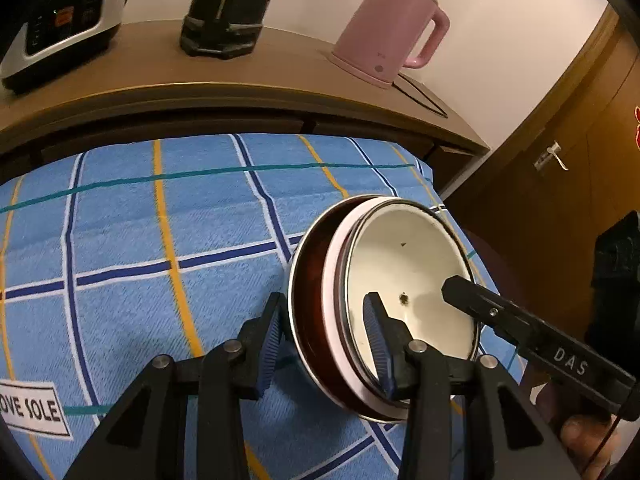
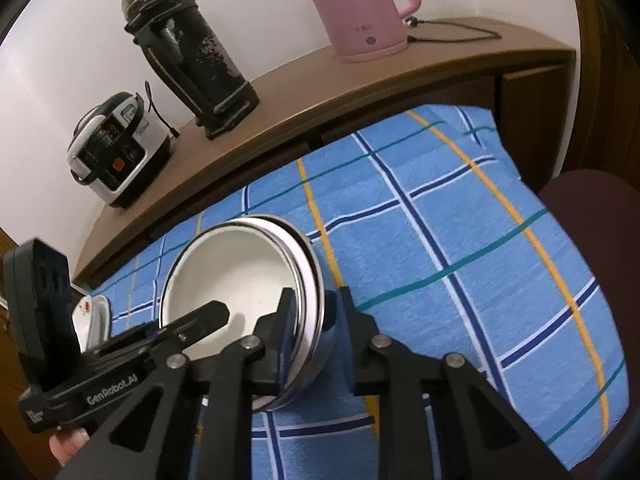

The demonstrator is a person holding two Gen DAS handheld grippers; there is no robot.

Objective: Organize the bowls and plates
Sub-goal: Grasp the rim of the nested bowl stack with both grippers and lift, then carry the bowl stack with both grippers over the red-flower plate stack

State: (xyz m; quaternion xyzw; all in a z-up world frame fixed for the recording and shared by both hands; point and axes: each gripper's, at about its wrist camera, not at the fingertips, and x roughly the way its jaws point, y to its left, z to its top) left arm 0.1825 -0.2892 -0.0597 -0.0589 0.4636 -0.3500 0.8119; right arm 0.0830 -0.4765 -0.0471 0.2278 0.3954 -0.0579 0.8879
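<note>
Below a wooden shelf (image 1: 240, 92) carrying a pink kettle (image 1: 392, 28), the blue checked tabletop (image 1: 160, 240) holds nested bowls (image 1: 400, 272), white inside steel. Left fingers (image 1: 325, 348) and right fingers (image 2: 314, 320) each pinch the stack's rim from opposite sides.

Pink electric kettle (image 2: 360, 12) sits on the wooden worktop (image 2: 280, 92), its cord trailing off beside it. A worn black thermos (image 2: 192, 56) stands near the kettle, then a multicooker (image 2: 116, 148) beyond that. A blue plaid cloth (image 2: 460, 260) lies just below the worktop.
</note>
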